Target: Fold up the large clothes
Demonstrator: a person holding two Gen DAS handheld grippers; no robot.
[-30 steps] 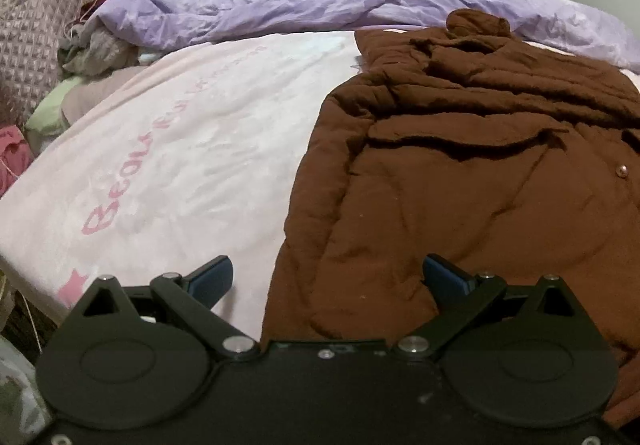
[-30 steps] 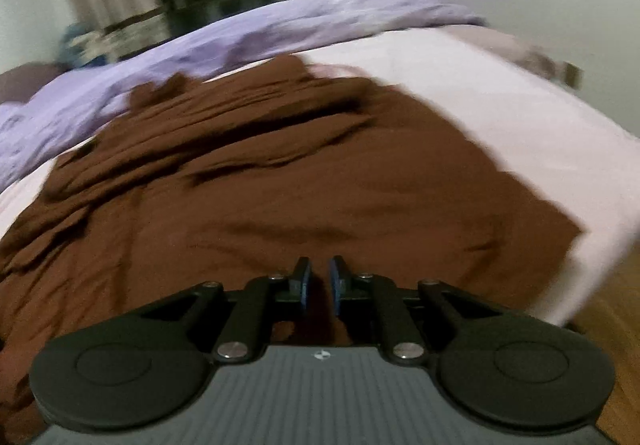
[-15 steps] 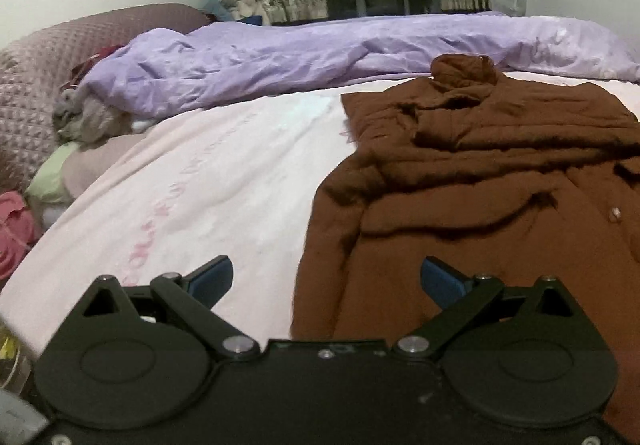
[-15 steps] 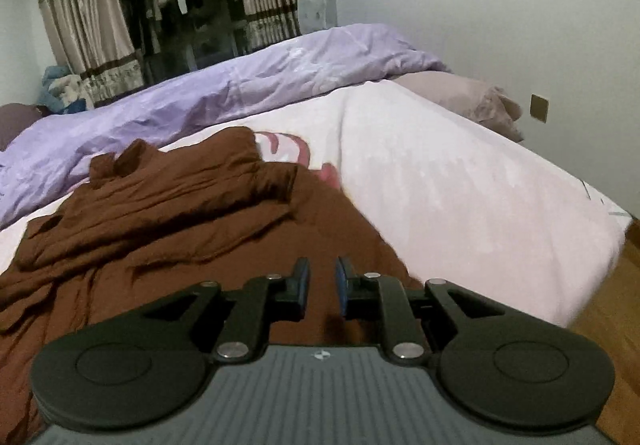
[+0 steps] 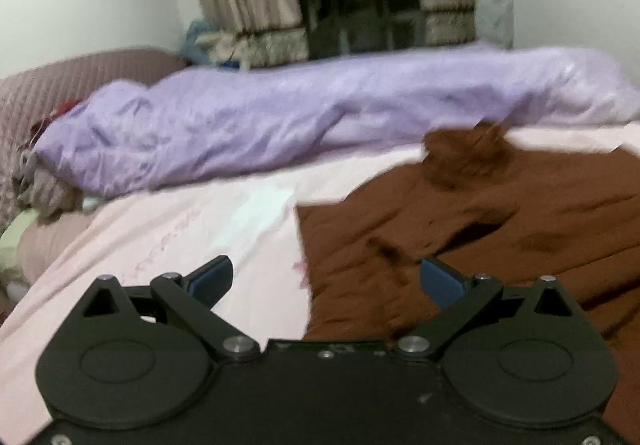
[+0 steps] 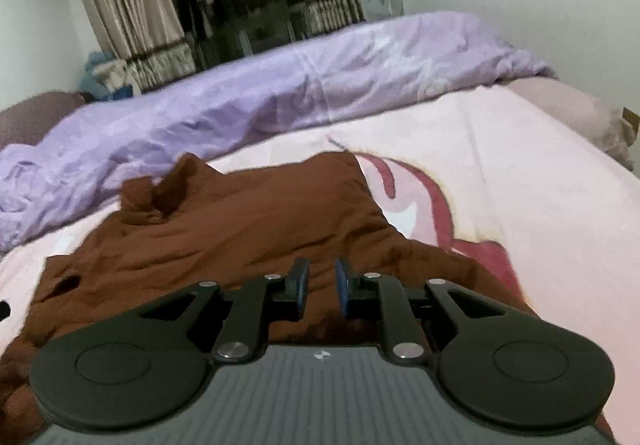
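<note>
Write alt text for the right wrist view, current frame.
The right gripper, its jaws nearly shut with a narrow gap, hangs over a rumpled brown coat spread on a pink printed bedsheet. A bunched lilac duvet lies across the bed's far side, with striped curtains and hanging clothes behind.

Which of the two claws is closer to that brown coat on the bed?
Right. The right claw sits over the brown coat, nearly shut, seemingly on its fabric. The left claw hangs open over the coat's edge and the pink sheet.
</note>
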